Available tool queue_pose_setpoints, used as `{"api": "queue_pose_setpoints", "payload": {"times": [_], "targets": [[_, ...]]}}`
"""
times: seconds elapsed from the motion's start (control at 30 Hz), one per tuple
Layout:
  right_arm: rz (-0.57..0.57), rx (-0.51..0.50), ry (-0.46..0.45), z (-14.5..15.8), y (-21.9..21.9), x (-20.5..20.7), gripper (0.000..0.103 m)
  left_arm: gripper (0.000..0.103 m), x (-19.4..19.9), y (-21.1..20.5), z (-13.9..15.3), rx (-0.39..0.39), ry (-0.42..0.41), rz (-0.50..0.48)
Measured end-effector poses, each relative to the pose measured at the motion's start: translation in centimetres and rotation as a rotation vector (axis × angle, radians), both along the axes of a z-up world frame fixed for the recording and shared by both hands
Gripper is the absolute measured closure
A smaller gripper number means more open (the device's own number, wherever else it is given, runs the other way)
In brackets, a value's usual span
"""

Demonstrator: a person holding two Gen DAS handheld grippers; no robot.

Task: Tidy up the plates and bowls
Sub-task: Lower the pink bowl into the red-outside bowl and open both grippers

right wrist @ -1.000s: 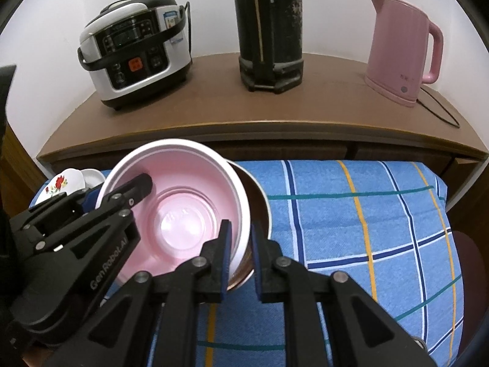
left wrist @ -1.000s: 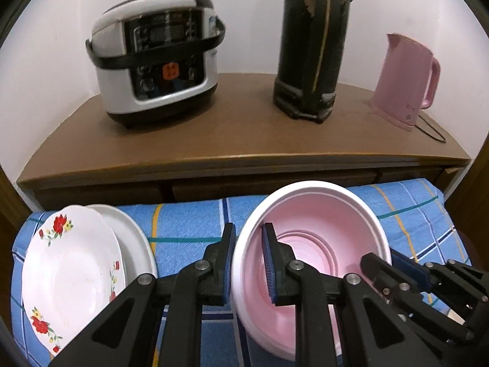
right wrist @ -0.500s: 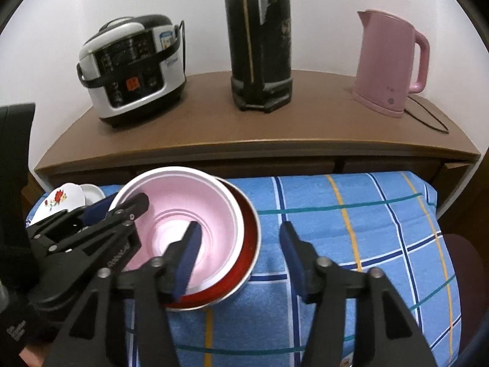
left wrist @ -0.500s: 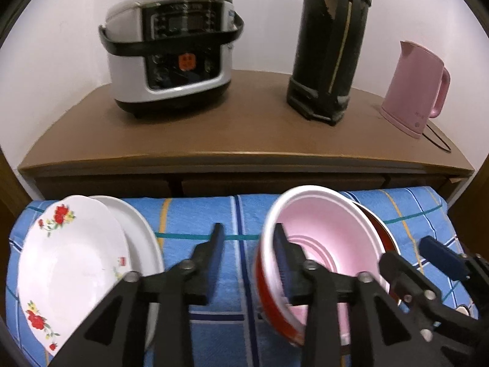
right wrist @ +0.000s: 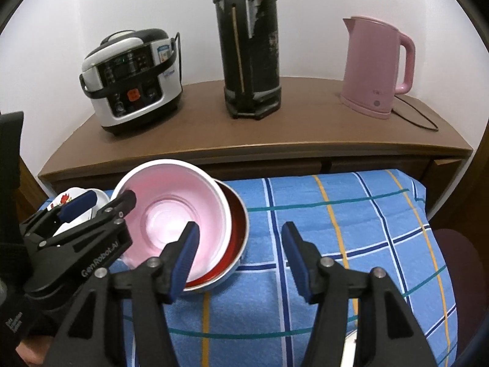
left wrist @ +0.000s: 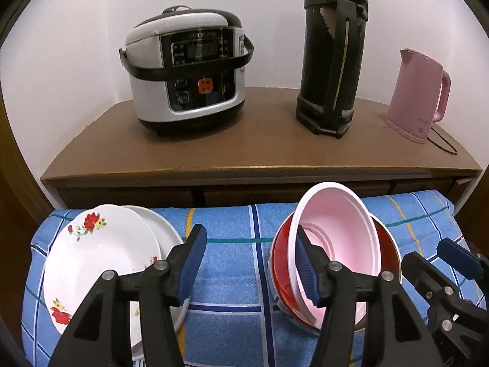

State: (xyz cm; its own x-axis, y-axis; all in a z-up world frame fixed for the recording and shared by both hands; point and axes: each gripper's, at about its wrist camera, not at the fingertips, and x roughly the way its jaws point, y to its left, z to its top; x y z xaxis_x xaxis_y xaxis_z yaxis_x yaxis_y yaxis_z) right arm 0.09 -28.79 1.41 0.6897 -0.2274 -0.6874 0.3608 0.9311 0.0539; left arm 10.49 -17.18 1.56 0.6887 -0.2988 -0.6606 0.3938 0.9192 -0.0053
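A pink bowl sits nested in a red bowl on the blue checked cloth. My left gripper is opening. The bowls' left rim lies just inside its right finger, and no pad presses on it. My right gripper stands open astride the bowls' right rim, also apart from it. A floral plate lies on a plain white plate at the left.
Behind the cloth runs a brown wooden counter. On it stand a rice cooker, a tall black flask and a pink kettle with its cord. Bare cloth lies right of the bowls.
Both grippers were shut on the pink bowl's rim and have opened and let go. The pink bowl now rests in the red bowl. Both grippers have drawn back and up a little.
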Motion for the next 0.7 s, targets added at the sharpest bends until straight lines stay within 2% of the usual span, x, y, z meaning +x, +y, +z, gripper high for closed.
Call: {"api": "queue_pose_setpoints", "payload": {"times": [0.3,0.43,0.57,0.7], "targets": [[-0.015,-0.002,0.020,-0.9,-0.2,0.9,0.046,0.044,0.5,-0.4,-0.3,0.023,0.000,-0.002],[-0.021,0.029,0.027,-1.7,-0.8,1.2,0.046,0.044,1.3,-0.6,-0.7,0.041,-0.008,0.006],[-0.022,0.027,0.035,-2.3,-0.7,1.7,0.046,0.035,2.0,-0.8,-0.9,0.027,0.008,0.006],[-0.025,0.030,0.048,-2.8,-0.9,2.0,0.046,0.035,2.2,-1.8,-1.6,0.082,-0.006,-0.013]]}}
